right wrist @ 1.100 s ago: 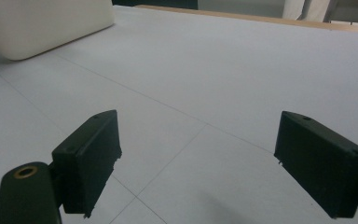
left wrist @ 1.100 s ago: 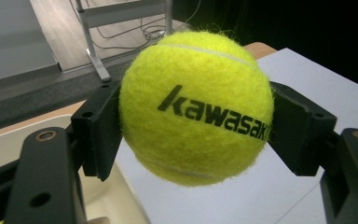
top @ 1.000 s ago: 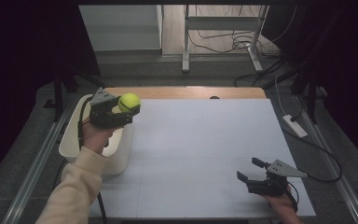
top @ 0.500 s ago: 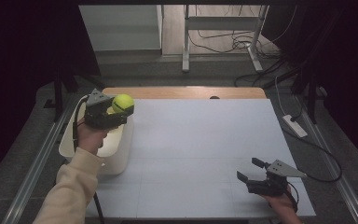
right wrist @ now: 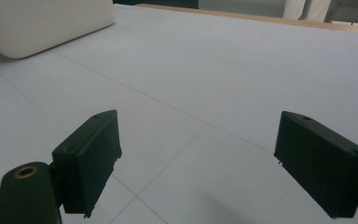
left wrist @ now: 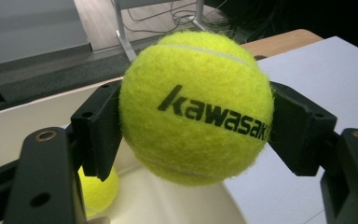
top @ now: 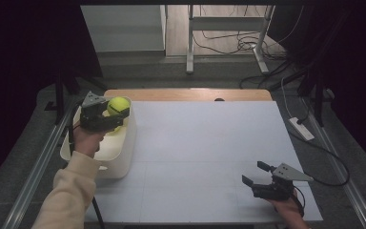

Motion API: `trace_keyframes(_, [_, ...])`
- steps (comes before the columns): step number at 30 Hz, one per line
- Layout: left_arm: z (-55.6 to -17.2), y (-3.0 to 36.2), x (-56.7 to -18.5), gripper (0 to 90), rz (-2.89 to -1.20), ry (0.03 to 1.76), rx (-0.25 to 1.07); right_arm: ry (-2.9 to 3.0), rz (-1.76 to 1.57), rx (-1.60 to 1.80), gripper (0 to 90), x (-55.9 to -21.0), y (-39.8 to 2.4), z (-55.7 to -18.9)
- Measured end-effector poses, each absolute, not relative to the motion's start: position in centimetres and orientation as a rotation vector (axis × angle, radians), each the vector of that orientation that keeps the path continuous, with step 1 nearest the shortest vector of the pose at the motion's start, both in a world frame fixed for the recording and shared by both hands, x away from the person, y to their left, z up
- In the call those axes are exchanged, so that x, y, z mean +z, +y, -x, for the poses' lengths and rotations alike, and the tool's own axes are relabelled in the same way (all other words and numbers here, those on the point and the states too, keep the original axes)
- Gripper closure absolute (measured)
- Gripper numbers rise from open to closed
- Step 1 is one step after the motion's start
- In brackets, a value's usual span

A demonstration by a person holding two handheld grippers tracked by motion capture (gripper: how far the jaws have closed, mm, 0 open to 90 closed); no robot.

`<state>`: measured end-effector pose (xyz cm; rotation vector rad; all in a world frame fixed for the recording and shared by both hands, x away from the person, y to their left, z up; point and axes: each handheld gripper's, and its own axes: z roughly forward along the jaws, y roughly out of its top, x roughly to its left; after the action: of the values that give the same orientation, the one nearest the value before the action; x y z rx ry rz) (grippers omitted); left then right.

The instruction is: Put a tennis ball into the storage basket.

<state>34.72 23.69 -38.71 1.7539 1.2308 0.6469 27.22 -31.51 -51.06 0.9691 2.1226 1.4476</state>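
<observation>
A yellow tennis ball point(top: 118, 105) point(left wrist: 196, 106) marked "kawasaki" is clamped between the jaws of my left gripper point(top: 115, 110) point(left wrist: 193, 126), which is shut on it. It hangs just above the inside of a white bin point(top: 123, 151) point(left wrist: 9, 122) at the table's left edge. A second yellow ball point(left wrist: 98, 189) lies at the bottom of that bin. My right gripper point(top: 256, 174) point(right wrist: 200, 163) stands open near the table's front right corner, nothing between its jaws.
The white table top point(top: 209, 143) point(right wrist: 205, 70) has a wooden strip point(top: 186, 94) along its far edge. The white bin's corner point(right wrist: 42, 23) appears far off in the right gripper view. Metal rails point(top: 38, 162) run along the table's sides, and cables point(top: 324, 157) lie on the floor at right.
My left gripper has carried the ball leftward and down, from beside the bin's right wall to over its inside. The right gripper has stayed put.
</observation>
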Motion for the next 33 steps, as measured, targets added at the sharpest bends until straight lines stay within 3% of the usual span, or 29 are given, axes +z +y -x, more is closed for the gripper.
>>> trace_keyframes(33, [-36.2, 25.6, -40.8, 26.2, -1.858, 1.395, 0.59, 2.119, -0.957, 1.451, 14.4, -50.9, -31.4, -27.1])
